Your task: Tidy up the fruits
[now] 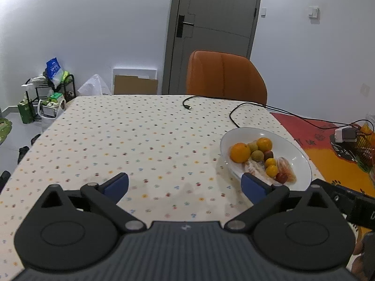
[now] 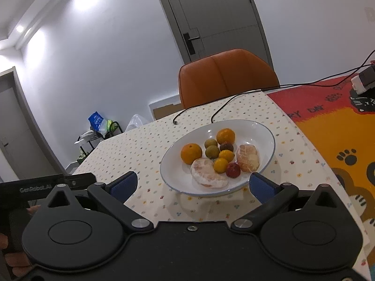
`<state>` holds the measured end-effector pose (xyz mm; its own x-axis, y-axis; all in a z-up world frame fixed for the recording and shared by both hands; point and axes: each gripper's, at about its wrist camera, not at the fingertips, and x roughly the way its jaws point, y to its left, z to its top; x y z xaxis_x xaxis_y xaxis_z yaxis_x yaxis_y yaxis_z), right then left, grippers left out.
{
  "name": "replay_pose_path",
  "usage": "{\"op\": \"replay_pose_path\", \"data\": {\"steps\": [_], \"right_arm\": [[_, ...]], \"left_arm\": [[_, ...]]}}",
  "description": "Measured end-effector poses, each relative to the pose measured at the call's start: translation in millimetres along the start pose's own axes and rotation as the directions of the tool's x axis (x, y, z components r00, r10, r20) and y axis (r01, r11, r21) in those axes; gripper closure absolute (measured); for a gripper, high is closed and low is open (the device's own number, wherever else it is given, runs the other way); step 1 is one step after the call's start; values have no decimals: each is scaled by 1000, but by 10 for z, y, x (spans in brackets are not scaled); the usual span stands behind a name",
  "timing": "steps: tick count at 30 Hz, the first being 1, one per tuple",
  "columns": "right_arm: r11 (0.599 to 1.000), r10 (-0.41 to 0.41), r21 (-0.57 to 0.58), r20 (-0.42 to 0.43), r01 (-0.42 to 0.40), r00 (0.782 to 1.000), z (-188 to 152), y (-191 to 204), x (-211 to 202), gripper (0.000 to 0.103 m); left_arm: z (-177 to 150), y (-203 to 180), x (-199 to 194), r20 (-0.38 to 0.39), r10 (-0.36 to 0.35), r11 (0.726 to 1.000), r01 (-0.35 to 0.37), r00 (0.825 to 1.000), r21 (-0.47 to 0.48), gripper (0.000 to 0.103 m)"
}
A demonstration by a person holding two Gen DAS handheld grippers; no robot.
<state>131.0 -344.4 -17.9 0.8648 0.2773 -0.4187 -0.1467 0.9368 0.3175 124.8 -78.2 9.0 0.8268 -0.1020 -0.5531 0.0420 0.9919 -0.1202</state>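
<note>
Left tool (image 1: 185,186) hides part of the plate's (image 1: 302,159) near rim.

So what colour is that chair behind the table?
Orange chair, clearest in the right wrist view.

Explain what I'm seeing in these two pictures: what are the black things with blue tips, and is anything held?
Those are two hand-held tongs, one in each of a person's hands, each carrying a camera that looks along its blue fingers. One picture is from the left tongs, the other from the right tongs. Both are open and hold nothing. On the dotted tablecloth stands a white plate of fruit: oranges, peeled citrus pieces and smaller green, yellow and dark red fruits. A black cable lies behind it, with an orange chair beyond the table.
</note>
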Motion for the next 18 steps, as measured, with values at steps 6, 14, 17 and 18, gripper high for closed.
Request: {"op": "replay_pose_path", "data": {"steps": [6, 14, 17, 18], "right_arm": [[1000, -9, -28, -15, 9, 1000, -60, 81, -77, 0], [1000, -9, -23, -24, 8, 1000, -157, 124, -175, 0], [1000, -7, -27, -21, 6, 1000, -183, 141, -206, 0], [1000, -10, -26, -22, 9, 1000, -189, 147, -213, 0]], "left_arm": [[-62, 138, -153, -5, 16, 1000, -16, 1000, -5, 0], [-172, 281, -324, -12, 33, 999, -33, 999, -8, 0], [-203, 321, -382, -15, 40, 999, -40, 999, -7, 0], [-213, 336, -404, -15, 43, 999, -43, 999, -8, 0]]}}
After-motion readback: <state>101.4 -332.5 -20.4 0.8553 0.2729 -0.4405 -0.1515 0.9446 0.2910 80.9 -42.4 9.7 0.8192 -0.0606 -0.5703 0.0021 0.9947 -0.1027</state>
